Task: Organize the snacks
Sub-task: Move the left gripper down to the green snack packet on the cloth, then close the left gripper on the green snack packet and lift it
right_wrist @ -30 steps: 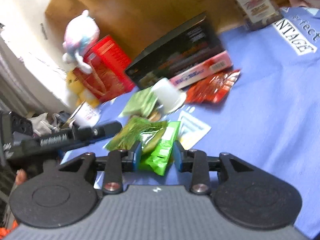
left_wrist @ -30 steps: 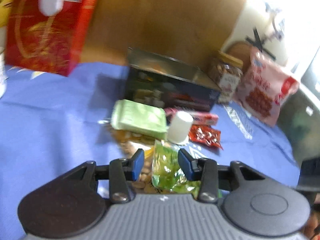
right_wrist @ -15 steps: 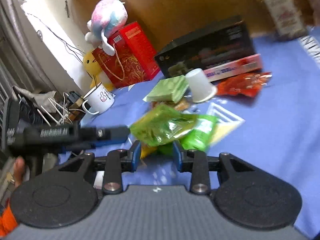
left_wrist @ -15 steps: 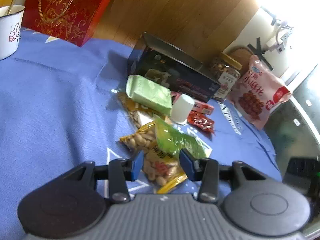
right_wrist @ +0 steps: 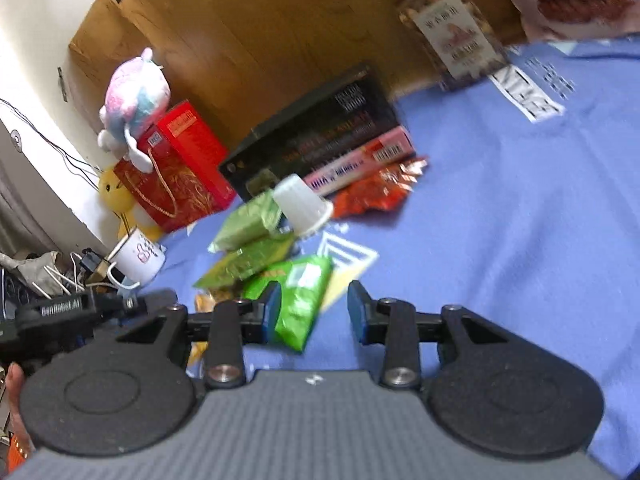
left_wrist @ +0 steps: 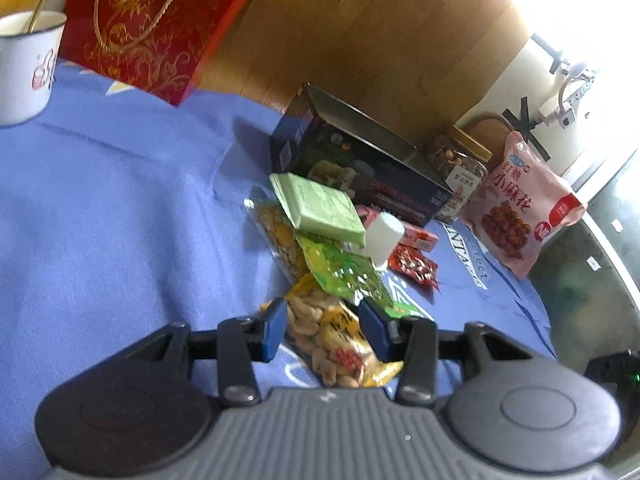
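A pile of snacks lies on the blue cloth (left_wrist: 120, 220). My left gripper (left_wrist: 324, 330) stands open low over the cloth, its blue pads on either side of a yellow bag of nuts (left_wrist: 332, 344) without pressing it. Behind that lie a shiny green packet (left_wrist: 344, 272), a pale green pack (left_wrist: 320, 208) and an upturned white cup (left_wrist: 382, 236). My right gripper (right_wrist: 314, 312) is opening. A bright green bag (right_wrist: 300, 300) lies on the cloth between its jaws, close to the left pad and well clear of the right one.
A black box (left_wrist: 360, 168), a pink box (left_wrist: 416, 236) and a red packet (left_wrist: 414, 268) lie behind the pile. A nut jar (left_wrist: 460, 164) and a pink bag (left_wrist: 520, 208) stand at the right. A red gift bag (left_wrist: 152, 28) and a mug (left_wrist: 24, 68) stand at the left.
The left gripper has sunk and come around the yellow nut bag. The bright green bag, lifted between the right jaws before, now lies on the cloth, and those jaws stand wider.
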`<control>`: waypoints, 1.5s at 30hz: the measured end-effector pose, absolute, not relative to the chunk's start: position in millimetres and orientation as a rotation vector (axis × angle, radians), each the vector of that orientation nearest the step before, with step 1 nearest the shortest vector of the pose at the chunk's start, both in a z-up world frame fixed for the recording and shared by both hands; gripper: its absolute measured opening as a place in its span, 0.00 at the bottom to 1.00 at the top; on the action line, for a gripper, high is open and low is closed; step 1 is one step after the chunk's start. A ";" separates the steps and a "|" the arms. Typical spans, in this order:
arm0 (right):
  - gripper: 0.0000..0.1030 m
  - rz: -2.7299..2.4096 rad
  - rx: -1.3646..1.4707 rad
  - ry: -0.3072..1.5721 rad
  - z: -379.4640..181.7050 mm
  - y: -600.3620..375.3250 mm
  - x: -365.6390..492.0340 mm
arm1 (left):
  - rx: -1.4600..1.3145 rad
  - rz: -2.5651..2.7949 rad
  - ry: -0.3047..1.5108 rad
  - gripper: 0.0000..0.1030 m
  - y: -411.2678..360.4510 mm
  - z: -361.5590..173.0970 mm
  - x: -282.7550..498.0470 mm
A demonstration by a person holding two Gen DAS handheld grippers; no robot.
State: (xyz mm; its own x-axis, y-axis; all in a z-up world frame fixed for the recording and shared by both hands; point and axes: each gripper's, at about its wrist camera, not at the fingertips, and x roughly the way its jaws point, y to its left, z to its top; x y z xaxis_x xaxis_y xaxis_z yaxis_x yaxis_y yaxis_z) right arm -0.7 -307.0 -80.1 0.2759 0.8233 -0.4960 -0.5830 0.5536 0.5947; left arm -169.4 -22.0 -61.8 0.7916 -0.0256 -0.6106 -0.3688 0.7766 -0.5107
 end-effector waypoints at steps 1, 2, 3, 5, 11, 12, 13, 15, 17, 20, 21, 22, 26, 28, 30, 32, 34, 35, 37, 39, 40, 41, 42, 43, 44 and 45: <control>0.39 0.977 0.321 0.868 -79.7 -307.9 -3.5 | -0.668 0.205 0.638 0.39 -19.2 -58.9 -168.9; 0.39 0.987 0.314 0.865 -79.0 -307.6 -6.7 | -0.674 0.203 0.631 0.39 -16.9 -55.1 -169.6; 0.39 0.988 0.303 0.861 -79.9 -307.8 -11.6 | -0.676 0.193 0.620 0.39 -17.0 -52.0 -171.2; 0.39 0.997 0.262 0.855 -79.8 -302.9 -17.8 | -0.675 0.151 0.609 0.39 -23.6 -46.5 -174.3; 0.38 1.050 0.274 0.907 -86.5 -290.4 -18.8 | -0.693 -0.098 0.682 0.38 -68.6 -61.2 -161.9; 0.36 1.050 0.262 0.896 -86.2 -288.4 -19.3 | -0.688 -0.114 0.704 0.36 -74.9 -65.6 -159.2; 0.27 1.042 0.248 0.882 -86.1 -287.2 -19.8 | -0.682 -0.118 0.724 0.36 -79.9 -70.9 -156.9; 0.19 1.010 0.214 0.868 -86.1 -286.8 -20.7 | -0.660 -0.068 0.754 0.36 -82.5 -80.7 -154.3; 0.16 0.987 0.213 0.856 -85.9 -291.5 -18.8 | -0.613 0.033 0.754 0.35 -76.2 -86.1 -153.7; 0.16 0.937 0.216 0.833 -84.3 -301.3 -17.1 | -0.651 0.121 0.732 0.26 -55.4 -87.9 -156.4; 0.16 0.928 0.212 0.825 -83.4 -304.6 -17.7 | -0.671 0.128 0.720 0.26 -50.2 -85.5 -158.9; 0.16 0.926 0.206 0.819 -82.6 -308.2 -18.7 | -0.678 0.128 0.705 0.28 -49.2 -82.6 -160.1; 0.28 0.938 0.208 0.821 -79.4 -321.4 -23.5 | -0.653 0.027 0.710 0.32 -66.8 -77.3 -148.4; 0.50 0.958 0.194 0.812 -77.8 -323.5 -25.4 | -0.623 -0.019 0.721 0.34 -79.5 -75.7 -139.8; 0.56 0.978 0.137 0.797 -76.5 -318.8 -26.0 | -0.585 -0.008 0.722 0.41 -89.4 -72.9 -132.9; 0.57 0.990 0.058 0.776 -74.1 -308.8 -28.9 | -0.550 0.022 0.710 0.48 -92.0 -71.2 -123.9; 0.57 0.991 0.001 0.754 -73.0 -299.2 -28.8 | -0.541 0.051 0.723 0.50 -91.3 -73.5 -113.1; 0.57 0.990 -0.017 0.748 -73.6 -295.1 -27.8 | -0.550 0.050 0.733 0.50 -90.1 -76.2 -107.2; 0.58 0.988 -0.041 0.741 -76.0 -289.0 -24.7 | -0.593 0.014 0.765 0.48 -89.8 -84.9 -99.1; 0.56 1.000 -0.067 0.728 -77.0 -284.8 -26.8 | -0.606 -0.015 0.760 0.44 -95.5 -88.8 -97.3; 0.55 1.011 -0.078 0.722 -77.0 -284.3 -29.2 | -0.610 -0.031 0.771 0.43 -99.1 -89.5 -96.7; 0.54 1.008 -0.085 0.716 -76.4 -285.3 -32.5 | -0.605 -0.025 0.768 0.43 -102.5 -89.9 -97.7; 0.48 0.995 -0.093 0.709 -75.1 -287.5 -35.7 | -0.595 -0.021 0.768 0.43 -105.2 -89.0 -97.9; 0.44 0.989 -0.090 0.712 -73.7 -291.0 -37.5 | -0.591 -0.024 0.766 0.43 -107.6 -88.1 -99.8; 0.42 0.987 -0.070 0.724 -72.2 -296.5 -38.1 | -0.596 -0.030 0.767 0.42 -109.0 -87.2 -102.9; 0.41 0.986 -0.044 0.726 -71.2 -302.6 -39.7 | -0.607 -0.042 0.767 0.41 -109.8 -86.7 -105.5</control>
State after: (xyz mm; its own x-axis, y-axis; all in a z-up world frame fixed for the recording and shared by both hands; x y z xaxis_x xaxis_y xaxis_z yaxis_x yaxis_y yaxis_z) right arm -39.7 -302.6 -71.2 0.3395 0.7432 -0.5766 -0.7714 0.5707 0.2814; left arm -105.5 -109.8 -86.7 0.7278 -0.2501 -0.6385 -0.1796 0.8291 -0.5294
